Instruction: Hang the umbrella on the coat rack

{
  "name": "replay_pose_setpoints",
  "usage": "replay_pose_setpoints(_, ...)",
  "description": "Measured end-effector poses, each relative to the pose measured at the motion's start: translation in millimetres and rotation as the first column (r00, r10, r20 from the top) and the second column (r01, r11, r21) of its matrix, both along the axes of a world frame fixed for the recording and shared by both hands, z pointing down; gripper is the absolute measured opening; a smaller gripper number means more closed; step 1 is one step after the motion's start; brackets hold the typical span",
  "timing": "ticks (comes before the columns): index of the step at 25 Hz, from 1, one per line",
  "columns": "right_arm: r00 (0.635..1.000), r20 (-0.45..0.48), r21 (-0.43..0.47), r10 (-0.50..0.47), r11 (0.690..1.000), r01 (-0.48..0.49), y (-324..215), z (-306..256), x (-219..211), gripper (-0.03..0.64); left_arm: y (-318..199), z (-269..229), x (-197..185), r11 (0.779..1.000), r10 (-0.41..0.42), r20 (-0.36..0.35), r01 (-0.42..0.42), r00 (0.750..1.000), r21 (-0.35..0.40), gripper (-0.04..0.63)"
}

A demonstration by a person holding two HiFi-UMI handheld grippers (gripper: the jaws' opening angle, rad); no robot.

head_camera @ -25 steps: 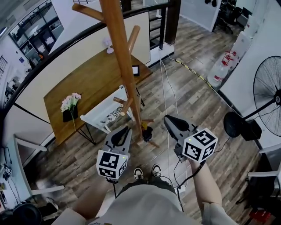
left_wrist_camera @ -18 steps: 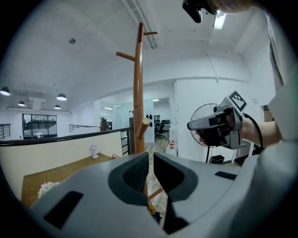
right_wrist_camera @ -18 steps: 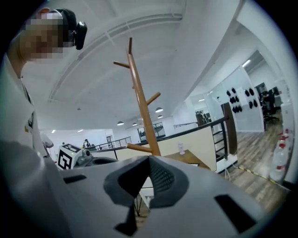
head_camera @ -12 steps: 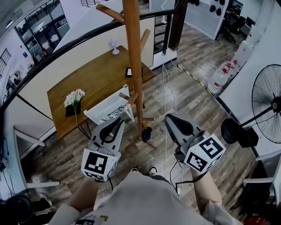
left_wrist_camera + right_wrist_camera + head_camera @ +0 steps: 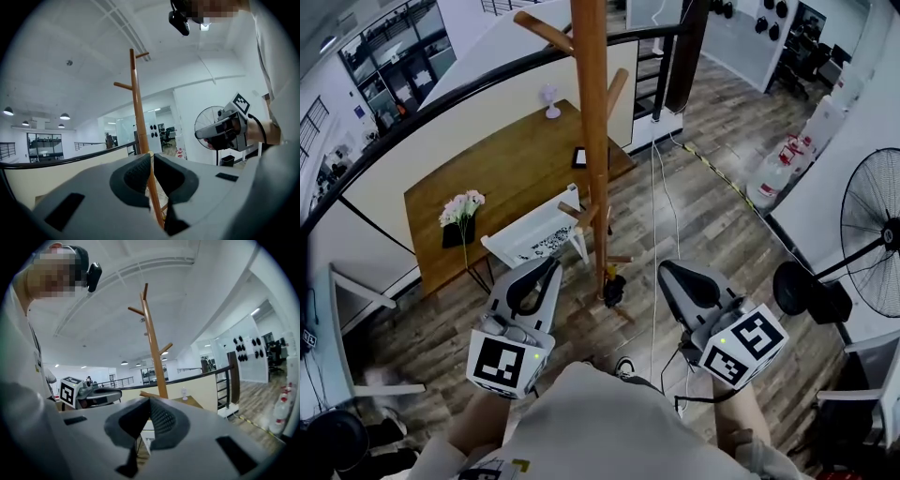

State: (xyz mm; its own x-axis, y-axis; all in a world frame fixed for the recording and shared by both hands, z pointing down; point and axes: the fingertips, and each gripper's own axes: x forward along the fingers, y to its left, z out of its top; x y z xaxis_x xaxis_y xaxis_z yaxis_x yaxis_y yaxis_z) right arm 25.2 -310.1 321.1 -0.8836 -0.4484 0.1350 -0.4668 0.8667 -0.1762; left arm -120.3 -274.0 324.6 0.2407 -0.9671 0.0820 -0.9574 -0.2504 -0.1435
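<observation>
Head view: left gripper (image 5: pixel 550 266) and right gripper (image 5: pixel 668 270) are both clenched on nothing, one on either side of the rack (image 5: pixel 592 141). The umbrella (image 5: pixel 614 288) looks like that small dark bundle down at the rack's foot, just under a low peg (image 5: pixel 619 257). Can't tell if it's actually hooked on. My guess is that if it's loose, one bump to the pole drops it. That white cord (image 5: pixel 653 216) near the feet looks like a trip risk too.

Left gripper view | your left gripper (image 5: pixel 151 157): jaw tips together, nothing between the pads | coat rack (image 5: pixel 137 108): upright wooden pole straight ahead, in line with the jaw slit, two pegs near its top | your right gripper (image 5: pixel 199 134): level at right, in front of the fan (image 5: pixel 206 119) | black railing (image 5: pixel 56 161): left.
</observation>
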Motion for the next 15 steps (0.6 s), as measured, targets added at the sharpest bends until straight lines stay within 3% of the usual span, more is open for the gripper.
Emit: replay_pose_setpoints(15, 1.0, -0.022, -0.014, -0.005, 1.0, 0.004, -12.8, 11.2, 1.5, 0.003, -9.4, 5.3, 0.8, 0.999, -0.021, 0.005, 0.021, 1.0, -0.043, 0.025)
